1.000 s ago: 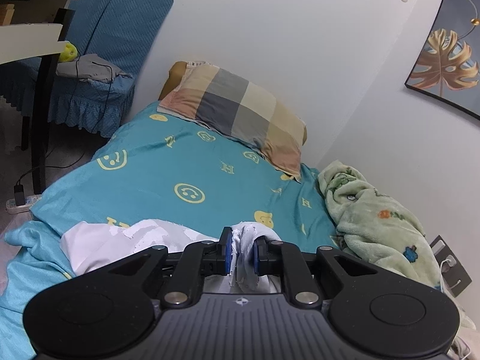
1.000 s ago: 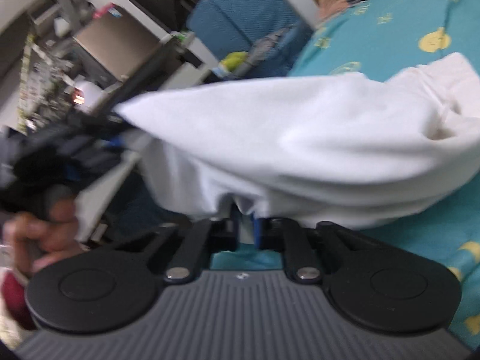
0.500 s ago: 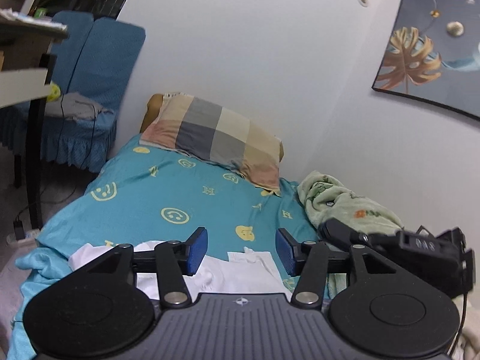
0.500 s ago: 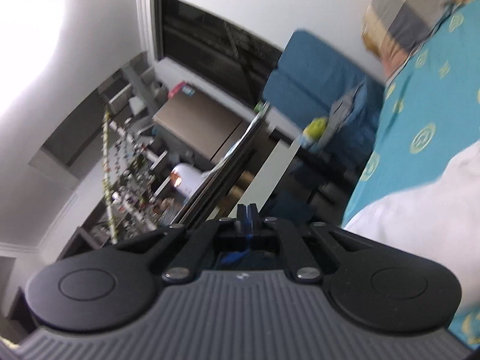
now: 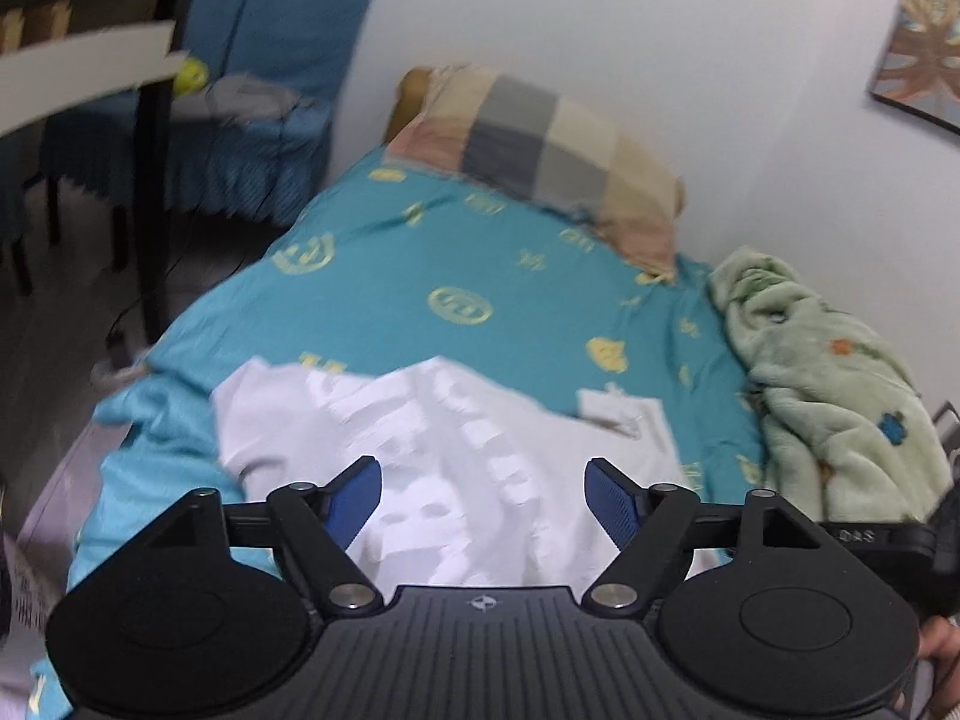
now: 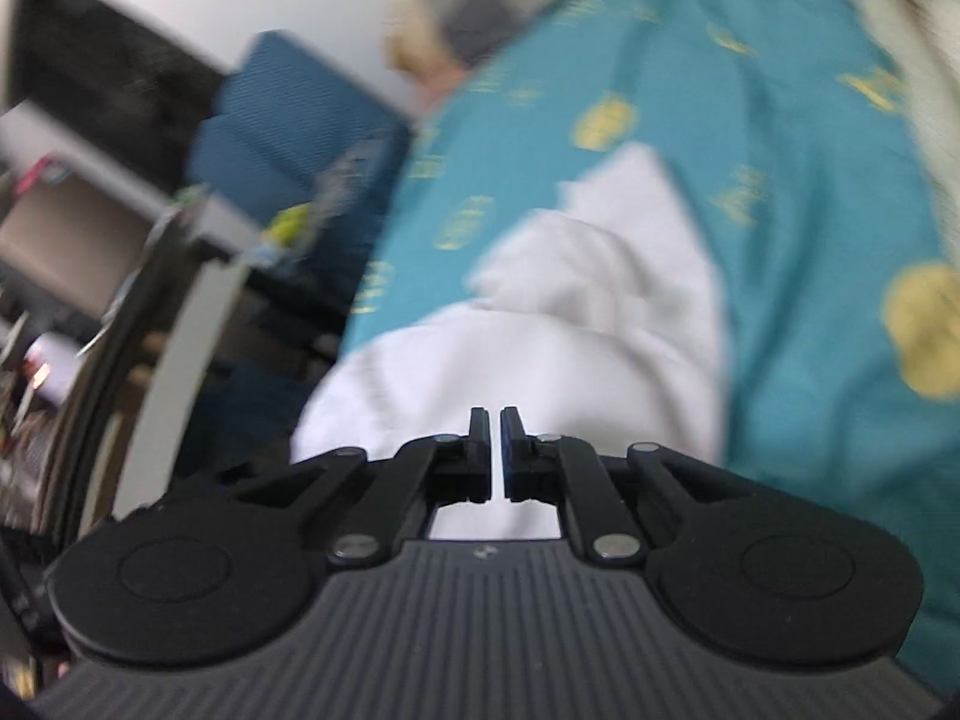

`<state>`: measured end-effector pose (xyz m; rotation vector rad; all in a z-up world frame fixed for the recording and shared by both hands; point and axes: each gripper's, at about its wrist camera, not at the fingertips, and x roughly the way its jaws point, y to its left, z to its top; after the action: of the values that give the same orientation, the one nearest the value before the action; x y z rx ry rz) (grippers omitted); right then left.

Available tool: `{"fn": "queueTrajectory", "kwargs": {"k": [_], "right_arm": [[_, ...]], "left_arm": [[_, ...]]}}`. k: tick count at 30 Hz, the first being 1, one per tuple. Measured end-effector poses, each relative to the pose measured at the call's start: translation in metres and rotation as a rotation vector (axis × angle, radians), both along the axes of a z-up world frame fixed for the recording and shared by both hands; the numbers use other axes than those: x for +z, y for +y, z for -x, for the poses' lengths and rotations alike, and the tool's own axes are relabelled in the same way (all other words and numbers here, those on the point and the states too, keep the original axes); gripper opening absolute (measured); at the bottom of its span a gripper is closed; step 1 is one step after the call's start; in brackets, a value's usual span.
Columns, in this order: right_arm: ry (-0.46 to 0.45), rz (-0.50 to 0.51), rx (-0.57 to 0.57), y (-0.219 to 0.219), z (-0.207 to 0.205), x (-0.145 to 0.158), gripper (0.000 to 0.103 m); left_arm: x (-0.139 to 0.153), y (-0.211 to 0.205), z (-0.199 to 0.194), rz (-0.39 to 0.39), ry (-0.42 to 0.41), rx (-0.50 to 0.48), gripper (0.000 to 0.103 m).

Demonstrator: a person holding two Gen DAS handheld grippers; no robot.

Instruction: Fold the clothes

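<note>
Teal bedsheet (image 5: 384,300) under white garment (image 5: 456,480); plaid pillow (image 5: 540,144), green blanket (image 5: 828,396) beyond. Left gripper (image 5: 483,495) opening wide, empty; right gripper (image 6: 495,432) parting narrowly, seemingly empty.

One white garment (image 5: 456,480), one checked pillow (image 5: 540,144), one green blanket (image 5: 828,384), two blue chairs (image 5: 264,78).

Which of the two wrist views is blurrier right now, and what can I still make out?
Right wrist: heavy motion smear; white shirt and bedsheet only soft shapes. Left wrist: milder blur, shirt print smudged, pillow and blanket readable; fisheye bends the edges.
</note>
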<state>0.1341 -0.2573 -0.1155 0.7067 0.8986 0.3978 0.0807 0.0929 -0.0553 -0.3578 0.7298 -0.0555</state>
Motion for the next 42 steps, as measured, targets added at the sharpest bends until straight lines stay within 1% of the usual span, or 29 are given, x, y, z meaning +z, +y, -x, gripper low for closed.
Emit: {"fn": "queueTrajectory", "kwargs": {"k": [1,2,3,4,5,8,10,11,12,13,14,15,16,18,20,22,25,27,29,31,35,37,39,42], "right_arm": [[0.012,0.027,-0.027,-0.003,0.002,-0.003,0.025],[0.021,0.052,-0.054,-0.006,0.004,-0.005,0.053],[0.021,0.071,-0.081,-0.007,0.005,-0.007,0.075],[0.016,0.084,-0.103,-0.009,0.006,-0.009,0.081],[0.013,0.094,-0.116,-0.01,0.006,-0.011,0.083],[0.031,0.115,-0.117,-0.013,0.001,-0.026,0.083],[0.037,0.118,-0.089,-0.006,-0.002,-0.035,0.083],[0.039,0.119,-0.072,-0.002,-0.004,-0.039,0.082],[0.039,0.122,-0.055,0.002,-0.004,-0.042,0.073],[0.038,0.126,-0.042,0.005,-0.005,-0.044,0.068],[0.038,0.132,-0.037,0.008,-0.005,-0.045,0.053],[0.039,0.134,-0.032,0.011,-0.006,-0.046,0.041],[0.037,0.137,-0.029,0.012,-0.006,-0.046,0.036],[0.029,0.149,-0.029,0.014,-0.004,-0.043,0.015],[0.015,0.147,-0.04,0.012,-0.002,-0.037,0.009],[-0.009,0.131,-0.059,0.009,0.002,-0.029,0.008],[-0.073,0.119,-0.081,0.008,0.009,-0.012,0.007],[-0.116,0.098,-0.089,0.007,0.014,-0.001,0.006],[-0.159,0.082,-0.087,0.006,0.017,0.01,0.006],[-0.2,0.062,-0.089,0.004,0.019,0.019,0.006],[-0.267,0.017,-0.1,0.0,0.022,0.032,0.006],[-0.283,0.015,-0.101,0.0,0.021,0.037,0.006],[-0.288,0.01,-0.109,0.0,0.021,0.038,0.006],[-0.299,-0.004,-0.122,-0.002,0.021,0.04,0.006]], "left_arm": [[-0.006,0.009,-0.006,0.023,0.031,0.034,0.08],[-0.012,0.017,-0.011,0.046,0.062,0.067,0.081],[-0.018,0.026,-0.017,0.07,0.094,0.1,0.081],[-0.026,0.033,-0.021,0.102,0.132,0.128,0.081],[-0.034,0.04,-0.026,0.132,0.17,0.155,0.081],[-0.06,0.052,-0.035,0.186,0.281,0.237,0.081],[-0.074,0.054,-0.035,0.221,0.347,0.278,0.08],[-0.079,0.055,-0.034,0.23,0.365,0.285,0.079],[-0.083,0.055,-0.033,0.239,0.38,0.291,0.076],[-0.085,0.056,-0.032,0.246,0.381,0.292,0.075],[-0.085,0.055,-0.031,0.253,0.379,0.291,0.072],[-0.085,0.055,-0.03,0.259,0.377,0.29,0.07],[-0.085,0.054,-0.029,0.265,0.377,0.287,0.069],[-0.083,0.051,-0.025,0.277,0.379,0.282,0.067],[-0.08,0.05,-0.02,0.293,0.373,0.283,0.067],[-0.076,0.048,-0.012,0.314,0.366,0.277,0.067],[-0.07,0.042,0.002,0.38,0.352,0.248,0.068],[-0.069,0.039,0.009,0.4,0.359,0.242,0.071],[-0.074,0.037,0.015,0.438,0.389,0.256,0.073],[-0.082,0.04,0.02,0.505,0.418,0.264,0.073],[-0.085,0.034,0.035,0.616,0.435,0.25,0.081],[-0.089,0.031,0.042,0.68,0.448,0.24,0.082],[-0.097,0.026,0.048,0.762,0.473,0.236,0.084],[-0.106,0.018,0.059,0.895,0.499,0.266,0.084]]}}
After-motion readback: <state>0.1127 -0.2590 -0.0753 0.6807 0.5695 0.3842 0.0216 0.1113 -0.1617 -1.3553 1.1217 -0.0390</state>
